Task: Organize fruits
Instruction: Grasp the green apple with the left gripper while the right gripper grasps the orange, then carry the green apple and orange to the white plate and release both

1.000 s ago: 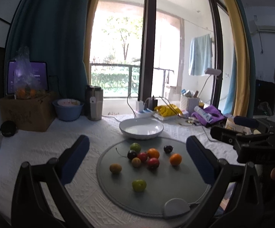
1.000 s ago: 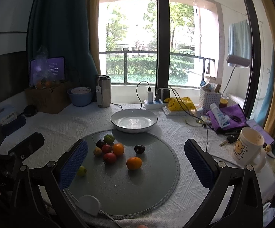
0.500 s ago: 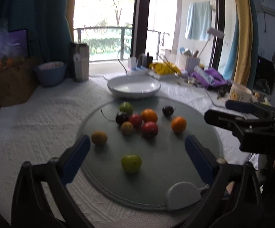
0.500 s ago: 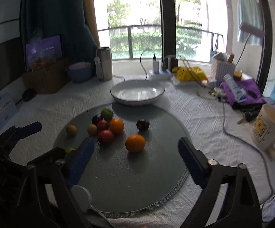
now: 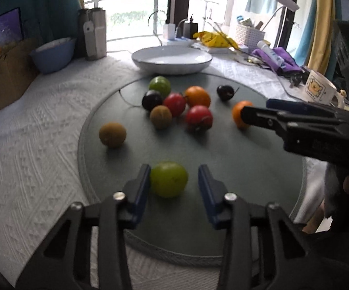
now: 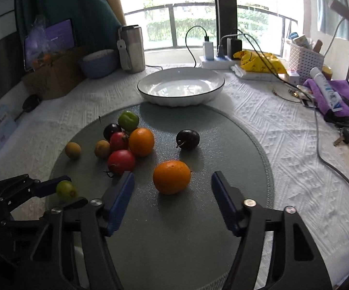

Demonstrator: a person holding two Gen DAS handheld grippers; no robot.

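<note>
Several small fruits lie on a round grey mat [image 5: 247,164] [image 6: 174,241]. My left gripper [image 5: 174,181] is open around a green fruit [image 5: 168,178] [image 6: 64,189] at the mat's near edge; its left finger touches the fruit and the right finger stands apart. My right gripper [image 6: 172,191] is open around an orange [image 6: 171,176] [image 5: 237,114], with gaps on both sides. Beyond lie a cluster of red, orange, brown, dark and green fruits [image 6: 126,140], a lone brown fruit [image 5: 112,134] and a dark plum [image 6: 187,139]. An empty white bowl [image 6: 180,85] [image 5: 172,58] stands behind the mat.
A blue bowl [image 6: 98,62], a steel tumbler [image 6: 131,48] and a cardboard box [image 6: 51,77] stand at the back left. Chargers with cables [image 6: 213,50], a white basket [image 6: 304,59], purple cloth [image 6: 333,96] and a mug [image 5: 319,89] crowd the right.
Both grippers have moved forward and down to the mat. The left jaws have narrowed around the green fruit, and the right jaws have narrowed around the orange.
</note>
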